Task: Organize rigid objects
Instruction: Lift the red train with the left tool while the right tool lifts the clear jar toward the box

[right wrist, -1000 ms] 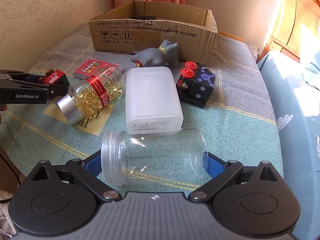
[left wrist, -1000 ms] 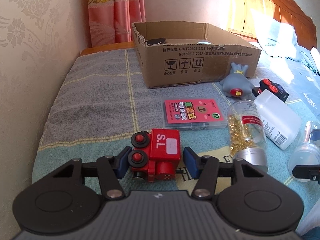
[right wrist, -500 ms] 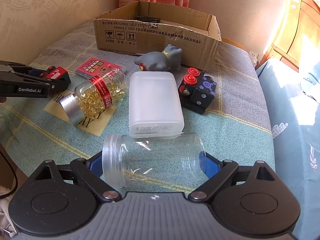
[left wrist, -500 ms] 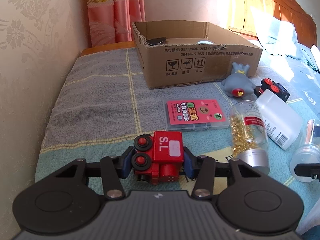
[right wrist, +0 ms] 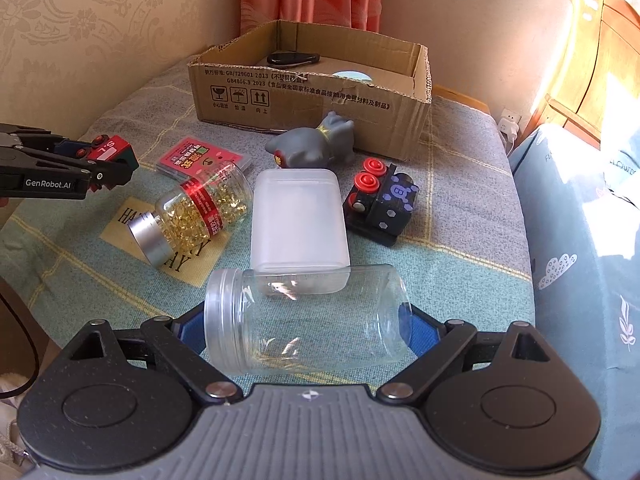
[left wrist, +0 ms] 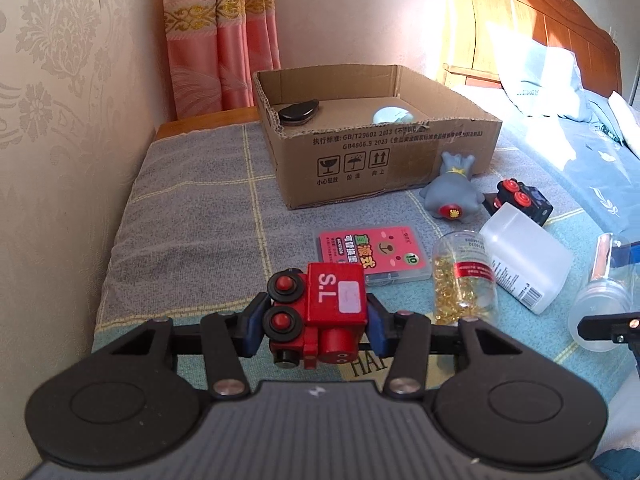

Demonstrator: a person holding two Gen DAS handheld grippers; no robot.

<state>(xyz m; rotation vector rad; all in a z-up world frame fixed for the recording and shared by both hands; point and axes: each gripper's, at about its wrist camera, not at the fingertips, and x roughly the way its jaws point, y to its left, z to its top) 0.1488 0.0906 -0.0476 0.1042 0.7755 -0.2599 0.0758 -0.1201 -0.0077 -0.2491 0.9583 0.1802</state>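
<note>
— Two grippers, two loads. What has the left gripper (left wrist: pixel 314 330) got?

— Its blue pads are pressed on both sides of the red toy train (left wrist: pixel 320 316), the block marked "S.L", wheels facing left. The train sits above the teal blanket (left wrist: pixel 192 216), in front of the pink card case (left wrist: pixel 374 254).

— And the right gripper (right wrist: pixel 298 334)?

— Spread wide, with the clear empty jar (right wrist: pixel 308 316) lying sideways between its pads, one at the mouth end and one at the base. Its jaws have just been closing, and the pads look to be touching the jar.

— Where is everything else?

— The cardboard box (right wrist: pixel 312 96) stands at the far end, holding a black flat object (right wrist: pixel 292 58). Just before it lies a grey toy figure (right wrist: pixel 316 144). Nearer are a black toy block with red wheels (right wrist: pixel 384 200), a frosted white container (right wrist: pixel 298 224) and a jar of golden capsules (right wrist: pixel 196 212) on its side.
</note>
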